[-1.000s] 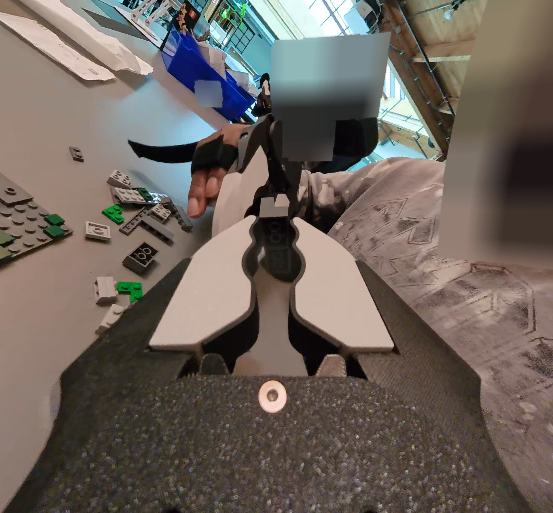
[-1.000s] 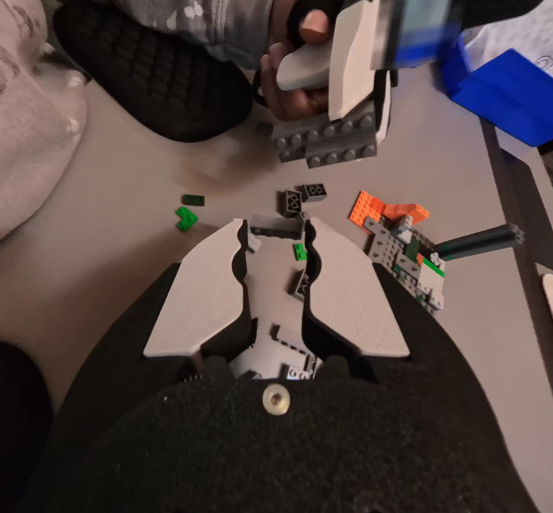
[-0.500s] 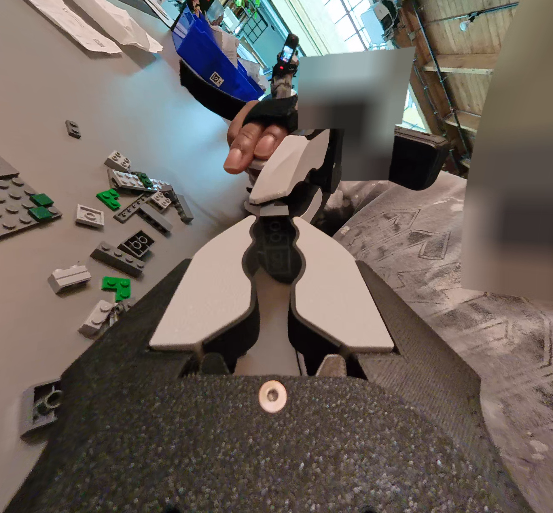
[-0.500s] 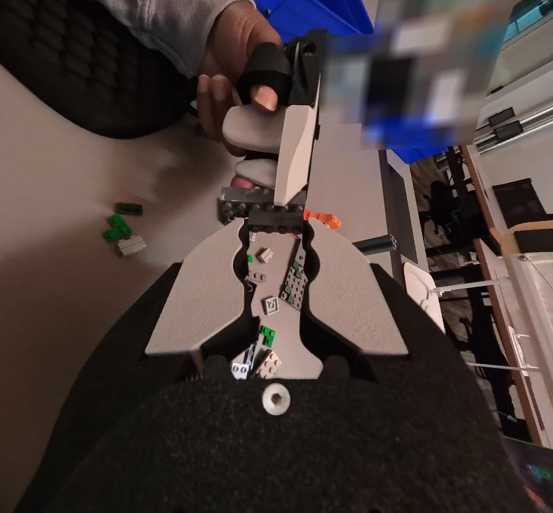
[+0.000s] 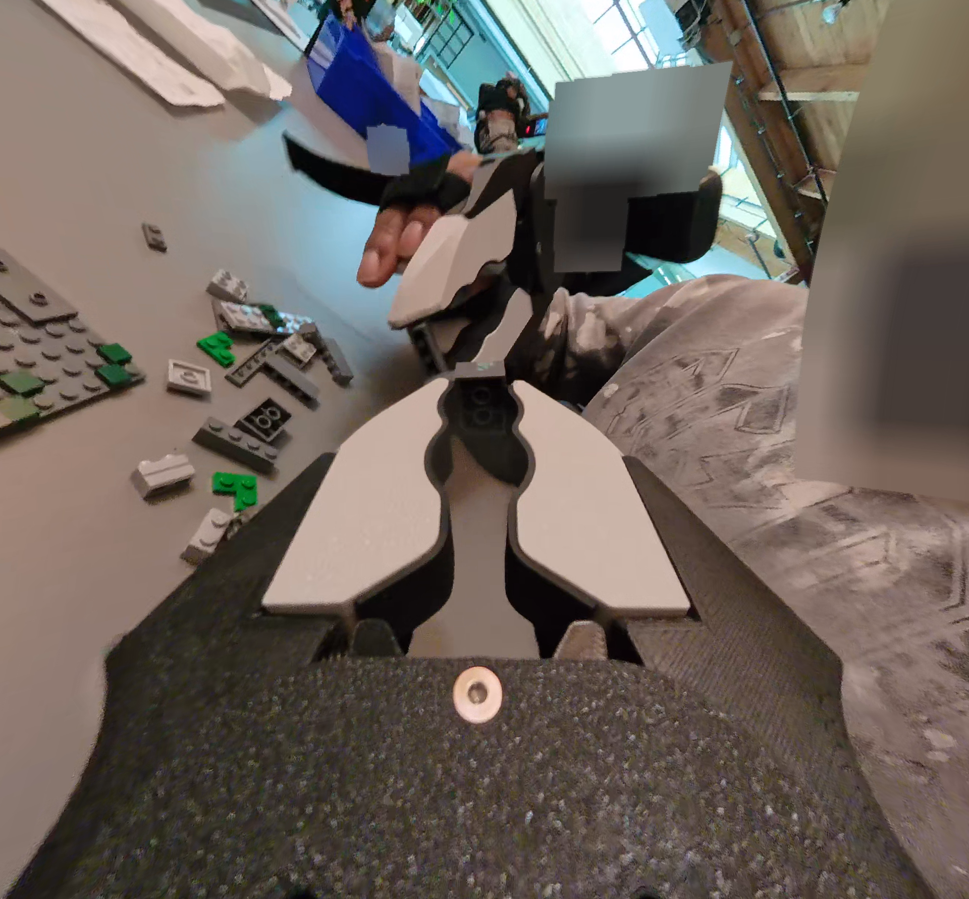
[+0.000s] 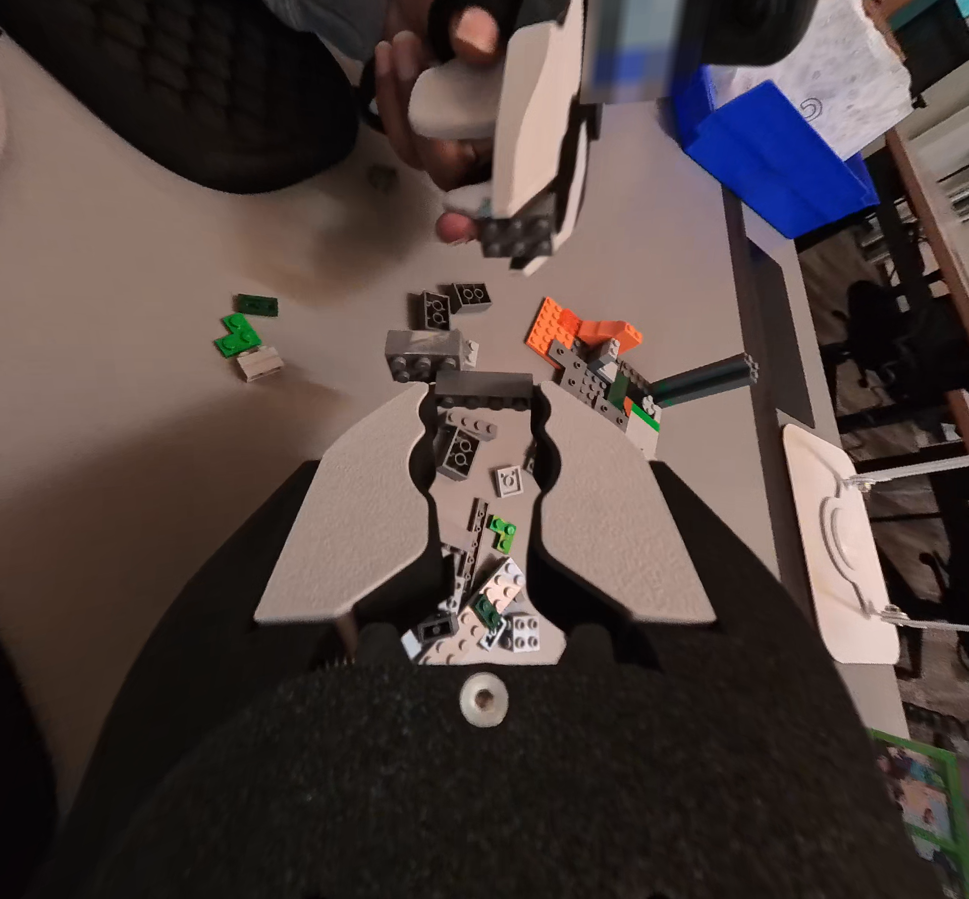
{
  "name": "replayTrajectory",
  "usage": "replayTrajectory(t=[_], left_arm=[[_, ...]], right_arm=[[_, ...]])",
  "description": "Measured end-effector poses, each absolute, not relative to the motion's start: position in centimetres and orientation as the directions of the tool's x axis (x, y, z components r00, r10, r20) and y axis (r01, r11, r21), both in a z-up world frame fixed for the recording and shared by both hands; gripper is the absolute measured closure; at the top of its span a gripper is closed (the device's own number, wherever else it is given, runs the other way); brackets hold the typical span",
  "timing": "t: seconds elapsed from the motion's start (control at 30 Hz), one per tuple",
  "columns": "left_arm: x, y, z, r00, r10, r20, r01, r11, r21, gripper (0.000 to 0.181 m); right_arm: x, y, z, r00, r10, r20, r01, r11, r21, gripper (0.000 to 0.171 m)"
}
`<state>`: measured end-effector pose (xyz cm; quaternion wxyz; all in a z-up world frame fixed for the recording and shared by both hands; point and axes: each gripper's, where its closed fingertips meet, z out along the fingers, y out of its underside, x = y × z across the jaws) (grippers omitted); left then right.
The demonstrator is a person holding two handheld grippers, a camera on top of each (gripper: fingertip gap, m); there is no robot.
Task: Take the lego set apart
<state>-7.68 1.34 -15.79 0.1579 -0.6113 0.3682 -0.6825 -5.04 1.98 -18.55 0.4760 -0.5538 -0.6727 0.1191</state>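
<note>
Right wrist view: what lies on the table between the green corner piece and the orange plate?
Loose dark grey bricks lie between the green corner piece and orange plate.

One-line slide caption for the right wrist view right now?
Right gripper clamps a dark grey brick above scattered lego pieces; left gripper holds the remaining grey block.

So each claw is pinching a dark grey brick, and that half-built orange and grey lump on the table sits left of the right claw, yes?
Not quite: in the right wrist view the orange and grey lump lies to the right of the right claw. Each claw does pinch a dark grey brick.
</note>
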Motion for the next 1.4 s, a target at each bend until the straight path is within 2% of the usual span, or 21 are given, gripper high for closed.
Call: replayTrajectory(t=[0.23,0.37,0.57,0.7,0.77,0.93,1.0,1.13,1.23,1.4], left_arm=[[-6.7,0.6,-17.9,-0.14,-0.713,0.687,-0.309,-0.627,-0.715,0.164],[-6.6,0.4,-18.5,-0.12,-0.742,0.66,-0.33,-0.597,-0.731,0.157],[-5.8,-0.3,-19.0,-0.116,-0.744,0.658,-0.357,-0.587,-0.727,0.155],[-5.3,-0.3,-19.2,-0.108,-0.726,0.68,-0.357,-0.61,-0.708,0.16],[-5.6,-0.5,-18.6,-0.145,-0.724,0.674,-0.351,-0.6,-0.719,0.164],[-6.7,-0.1,-18.9,-0.103,-0.793,0.6,-0.374,-0.528,-0.762,0.163],[-6.9,1.0,-19.7,-0.023,-0.85,0.527,-0.394,-0.476,-0.786,0.164],[-7.4,2.2,-22.0,0.084,-0.935,0.345,-0.501,-0.339,-0.796,0.164],[-7.4,2.1,-22.7,0.097,-0.94,0.327,-0.528,-0.327,-0.784,0.164],[-7.5,2.3,-23.0,0.099,-0.943,0.319,-0.533,-0.321,-0.783,0.164]], right_arm=[[-5.3,2.2,-18.1,0.069,0.842,0.536,0.62,0.384,-0.684,0.137],[-5.3,2.3,-18.3,0.067,0.84,0.538,0.626,0.385,-0.678,0.137],[-5.9,2.4,-18.4,0.076,0.832,0.55,0.632,0.386,-0.671,0.137],[-6.2,2.5,-18.3,0.078,0.812,0.578,0.642,0.402,-0.652,0.137],[-6.1,2.3,-17.8,0.089,0.843,0.531,0.609,0.376,-0.698,0.137],[-4.2,2.7,-16.6,0.115,0.897,0.427,0.558,0.297,-0.775,0.137],[-3.8,2.1,-17.7,0.065,0.93,0.361,0.591,0.256,-0.765,0.137],[-4.0,1.4,-21.9,-0.016,0.955,0.297,0.702,0.222,-0.676,0.137],[-4.6,1.1,-23.7,-0.04,0.965,0.258,0.728,0.205,-0.654,0.137],[-4.3,1.6,-23.7,-0.004,0.982,0.19,0.7,0.139,-0.701,0.133]])
